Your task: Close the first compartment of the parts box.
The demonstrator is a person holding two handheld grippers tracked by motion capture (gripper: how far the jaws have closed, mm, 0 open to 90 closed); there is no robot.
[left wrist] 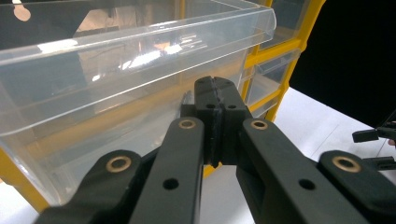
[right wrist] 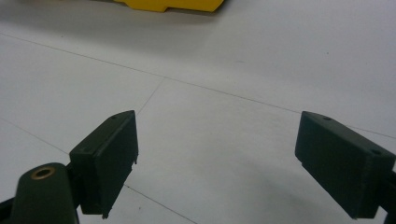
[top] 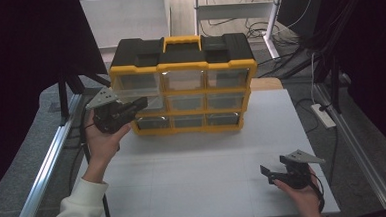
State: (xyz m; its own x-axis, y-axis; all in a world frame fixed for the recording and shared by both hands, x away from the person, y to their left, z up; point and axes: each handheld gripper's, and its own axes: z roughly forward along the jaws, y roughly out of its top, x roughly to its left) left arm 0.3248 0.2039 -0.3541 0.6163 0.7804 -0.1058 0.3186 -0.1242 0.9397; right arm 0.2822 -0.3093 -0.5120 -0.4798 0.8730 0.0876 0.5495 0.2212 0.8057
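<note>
While I'm holding the left gripper (top: pixel 139 104) at the organizer's (top: pixel 182 84) left column, its jaws are standing fully closed, tips pressed together against the front lip of a clear drawer (left wrist: pixel 135 70). Whether they're pinching the lip or just pushing on it, I cannot tell. That drawer (left column, looks like the middle row) is sticking partway out of the yellow-and-black cabinet and, as far as I can see, is carrying nothing. So I'm judging the job as mid-way: drawer pulled out or being pushed home, not seated flush yet. All other drawers are sitting flush. The right gripper (top: pixel 270 173) is waiting low over the white table (top: pixel 204 178), well apart from the organizer, jaws spread wide with nothing between them.
</note>
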